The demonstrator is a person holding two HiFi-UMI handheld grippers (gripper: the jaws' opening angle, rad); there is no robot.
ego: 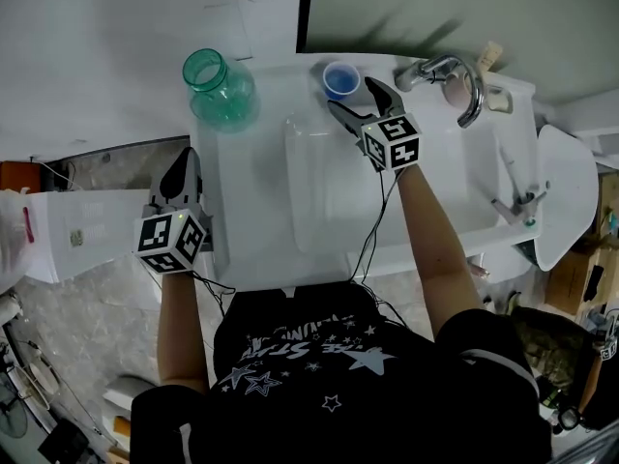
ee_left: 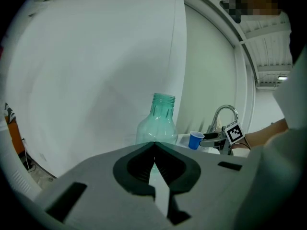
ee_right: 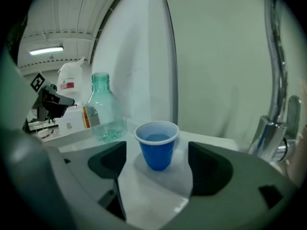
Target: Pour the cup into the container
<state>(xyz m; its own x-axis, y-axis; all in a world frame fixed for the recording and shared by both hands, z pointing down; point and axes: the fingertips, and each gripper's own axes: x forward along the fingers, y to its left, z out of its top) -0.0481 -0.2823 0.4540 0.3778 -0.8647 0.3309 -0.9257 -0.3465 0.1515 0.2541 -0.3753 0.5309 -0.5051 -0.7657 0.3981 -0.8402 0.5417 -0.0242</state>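
The blue cup (ee_right: 157,145) stands upright on the sink's (ego: 261,249) back ledge, near the faucet (ego: 455,71). It sits between the wide-apart jaws of the right gripper (ego: 350,95), which do not touch it. A hard squeeze could buckle the thin wall and slop the contents, and a stray jaw could tip it. The green container (ego: 219,87) has a narrow neck, so pouring may miss.

Only the right gripper view looks inside the cup, which seems partly filled. The left gripper view shows the left gripper (ee_left: 154,157) with its jaws together on nothing. The head view shows cup and container well apart.

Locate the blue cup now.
In the head view the blue cup stands on the sink's back ledge, between the green bottle and the faucet, just ahead of the open right tool.
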